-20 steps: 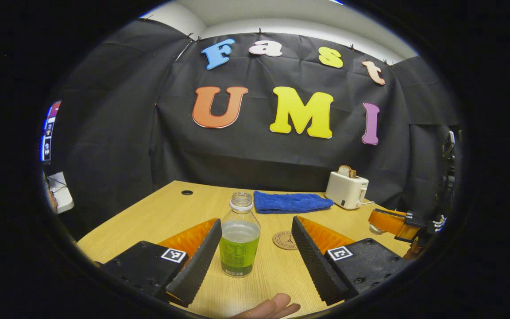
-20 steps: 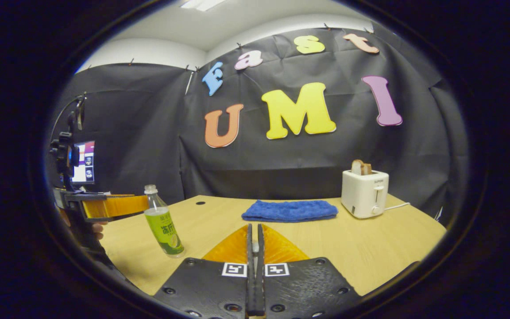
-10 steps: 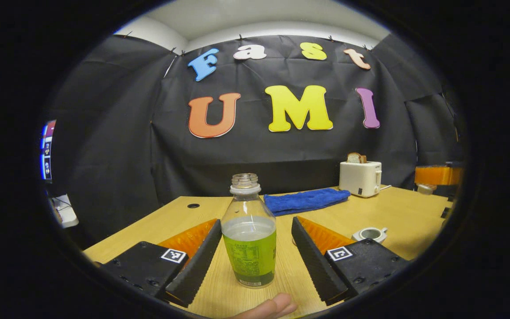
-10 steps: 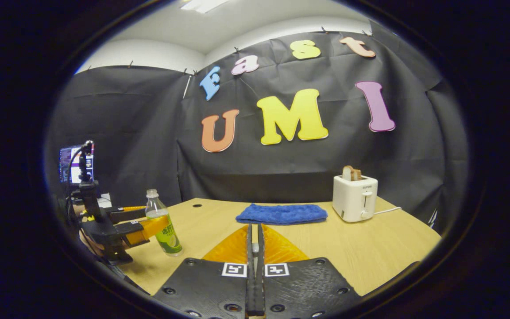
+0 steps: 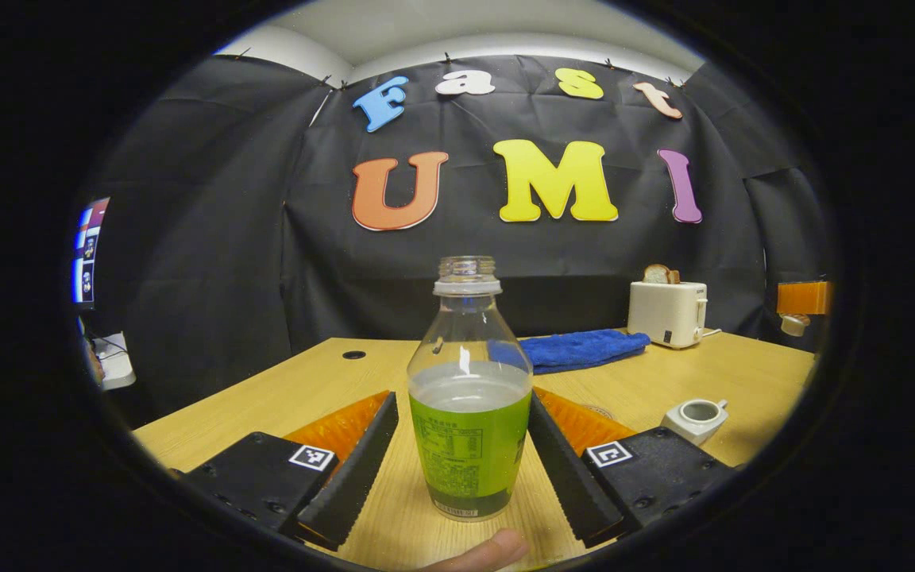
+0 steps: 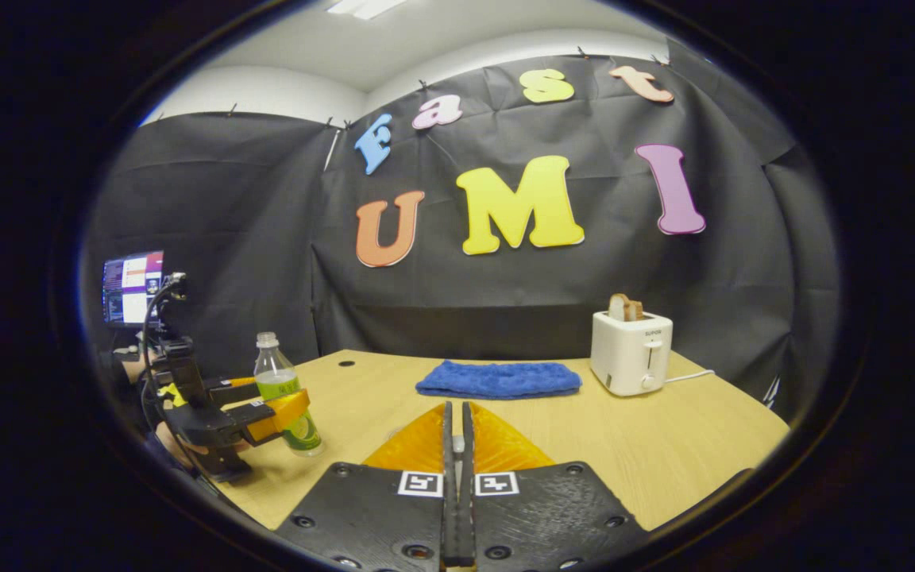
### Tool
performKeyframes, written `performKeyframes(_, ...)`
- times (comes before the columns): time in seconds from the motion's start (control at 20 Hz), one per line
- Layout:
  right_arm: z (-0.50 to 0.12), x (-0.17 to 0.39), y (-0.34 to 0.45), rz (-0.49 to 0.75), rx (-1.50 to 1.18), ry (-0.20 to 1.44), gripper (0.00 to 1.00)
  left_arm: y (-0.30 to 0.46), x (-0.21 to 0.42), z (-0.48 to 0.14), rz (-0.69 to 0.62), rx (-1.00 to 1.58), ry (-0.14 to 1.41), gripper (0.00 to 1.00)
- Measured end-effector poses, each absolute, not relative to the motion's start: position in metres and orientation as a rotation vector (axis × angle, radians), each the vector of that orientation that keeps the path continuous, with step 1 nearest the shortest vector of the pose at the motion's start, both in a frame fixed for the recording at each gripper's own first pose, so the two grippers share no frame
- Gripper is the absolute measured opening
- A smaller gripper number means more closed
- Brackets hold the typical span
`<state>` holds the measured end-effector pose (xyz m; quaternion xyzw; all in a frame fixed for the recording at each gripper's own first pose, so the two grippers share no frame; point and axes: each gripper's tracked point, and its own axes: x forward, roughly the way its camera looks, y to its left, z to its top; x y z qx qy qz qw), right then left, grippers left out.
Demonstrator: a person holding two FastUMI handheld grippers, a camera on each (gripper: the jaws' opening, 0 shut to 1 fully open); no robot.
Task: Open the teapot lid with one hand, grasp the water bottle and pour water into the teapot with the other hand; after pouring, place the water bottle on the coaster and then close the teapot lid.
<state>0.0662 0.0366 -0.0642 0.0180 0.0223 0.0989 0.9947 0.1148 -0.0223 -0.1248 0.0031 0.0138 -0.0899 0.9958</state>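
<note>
Wooden counter point(image 5: 712, 373) runs wide under everything, pale grain, a small round cable hole point(image 5: 353, 354) toward its far left; blue towel point(image 6: 499, 379) lies folded flat near the back wall; white toaster point(image 6: 631, 353) stands right of the towel, a slice of bread point(image 6: 626, 307) poking from its slot, its cord trailing off to the right.

Water bottle point(image 5: 469, 389) stands upright on the counter, uncapped, green label around the lower half, liquid reaching about the label's top edge; left gripper point(image 5: 462, 417) open, one finger on each side of the bottle at label height, right finger close against the label, left finger with a gap beside it; whether either finger touches, cannot tell; a fingertip point(image 5: 493, 550) of the holding hand shows at the bottom edge.

Right gripper point(image 6: 454, 419) closed, fingers together, held above the counter's near middle; cannot tell whether anything sits between them.

Small white teapot point(image 5: 694, 419) sits on the counter to the right of the bottle, well apart from it, top open.
</note>
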Motion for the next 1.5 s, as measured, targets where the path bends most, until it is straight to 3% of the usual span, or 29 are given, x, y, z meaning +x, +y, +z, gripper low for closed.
performKeyframes(0.1, -0.065, 0.066, 0.037, 0.197, 0.028, 0.047, 0.00, -0.028, 0.115, -0.125, -0.198, 0.006, 0.033, 0.94)
performKeyframes(0.15, -0.065, 0.066, 0.037, 0.197, 0.025, 0.049, 0.00, -0.027, 0.112, -0.125, -0.198, 0.009, 0.033, 0.81)
performKeyframes(0.35, -0.063, 0.064, 0.038, 0.206, 0.022, 0.043, 0.00, -0.027, 0.106, -0.123, -0.187, 0.049, 0.050, 0.77)
performKeyframes(0.7, -0.060, 0.064, 0.026, 0.181, 0.003, 0.047, 0.00, -0.029, 0.081, -0.099, -0.089, 0.298, 0.043, 0.76)
performKeyframes(1.0, -0.050, 0.059, 0.016, 0.184, -0.019, 0.012, 0.00, -0.056, 0.070, -0.119, -0.138, 0.605, 0.128, 0.75)
performKeyframes(1.5, -0.040, 0.062, -0.023, 0.065, 0.013, 0.011, 0.00, -0.084, 0.065, -0.153, -0.177, 0.984, 0.231, 0.75)
